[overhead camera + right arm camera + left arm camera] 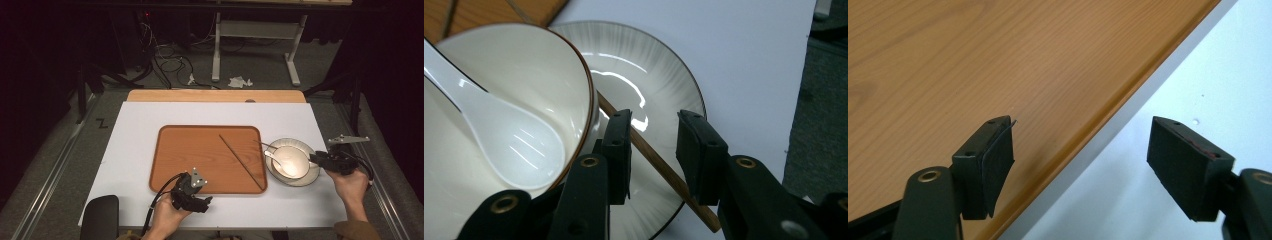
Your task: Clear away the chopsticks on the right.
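A wooden tray (200, 155) lies mid-table with one chopstick (242, 162) slanting across it. To its right a cream bowl (295, 157) holding a white spoon (274, 159) sits on a grey-rimmed plate (307, 177). My right gripper (316, 159) reaches in from the plate's right side. In the right gripper view its jaws (654, 125) stand open on either side of a second chopstick (659, 162), which lies on the plate (649, 65) beside the bowl (524, 65) and spoon (509, 135); the pads do not press it. My left gripper (202, 201) is open and empty, straddling the tray's (973, 60) front rim (1080, 145).
A white sheet (140, 125) covers the table, with a wooden board (215, 96) at its far edge. A dark rounded object (100, 215) sits at the front left corner. Cables and a desk frame (216, 50) are on the floor beyond.
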Available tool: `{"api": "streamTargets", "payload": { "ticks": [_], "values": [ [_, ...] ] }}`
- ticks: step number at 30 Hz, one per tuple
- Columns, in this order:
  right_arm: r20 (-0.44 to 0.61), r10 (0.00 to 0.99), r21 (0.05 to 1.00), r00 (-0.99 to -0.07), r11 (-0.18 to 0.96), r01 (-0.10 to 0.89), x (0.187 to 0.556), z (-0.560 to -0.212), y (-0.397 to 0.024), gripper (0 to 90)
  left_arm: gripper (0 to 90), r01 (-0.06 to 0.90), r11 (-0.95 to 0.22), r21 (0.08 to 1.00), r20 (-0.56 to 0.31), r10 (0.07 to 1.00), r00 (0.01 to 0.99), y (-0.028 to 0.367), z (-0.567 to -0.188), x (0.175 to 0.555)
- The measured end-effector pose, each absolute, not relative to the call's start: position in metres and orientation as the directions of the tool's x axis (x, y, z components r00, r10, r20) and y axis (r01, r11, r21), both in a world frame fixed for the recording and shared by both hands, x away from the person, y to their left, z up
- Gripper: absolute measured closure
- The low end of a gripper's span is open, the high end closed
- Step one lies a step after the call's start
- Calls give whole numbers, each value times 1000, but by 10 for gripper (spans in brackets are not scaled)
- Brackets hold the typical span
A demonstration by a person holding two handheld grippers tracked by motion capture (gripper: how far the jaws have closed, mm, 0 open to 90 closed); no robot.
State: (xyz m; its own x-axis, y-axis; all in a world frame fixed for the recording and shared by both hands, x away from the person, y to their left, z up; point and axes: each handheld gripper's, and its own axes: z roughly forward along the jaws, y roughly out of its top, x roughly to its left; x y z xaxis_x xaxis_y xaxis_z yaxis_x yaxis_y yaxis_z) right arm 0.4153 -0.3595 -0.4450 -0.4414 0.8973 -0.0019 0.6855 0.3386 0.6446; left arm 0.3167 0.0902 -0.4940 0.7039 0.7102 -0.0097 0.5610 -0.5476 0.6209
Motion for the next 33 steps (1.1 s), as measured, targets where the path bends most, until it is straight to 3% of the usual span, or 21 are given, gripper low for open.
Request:
{"api": "streamTargets", "payload": {
  "ticks": [9,14,25,29,33],
  "values": [
    [-45,892,577,-449,390,718,421,-455,-354,677,266,560,-547,622,-10,710,704,91,-494,316],
    [-4,890,571,-455,376,730,425,-462,-358,658,266,560,-552,617,-6,709,705,89,-495,317],
    [-50,886,569,-460,404,716,424,-461,-356,758,266,562,-553,615,-9,708,706,88,-496,316],
    [-49,884,558,-464,410,721,424,-461,-356,846,266,563,-551,616,-9,710,704,89,-495,316],
    [-56,885,557,-462,411,721,423,-462,-355,849,266,562,-551,617,-8,709,705,89,-495,317]
  ]
}}
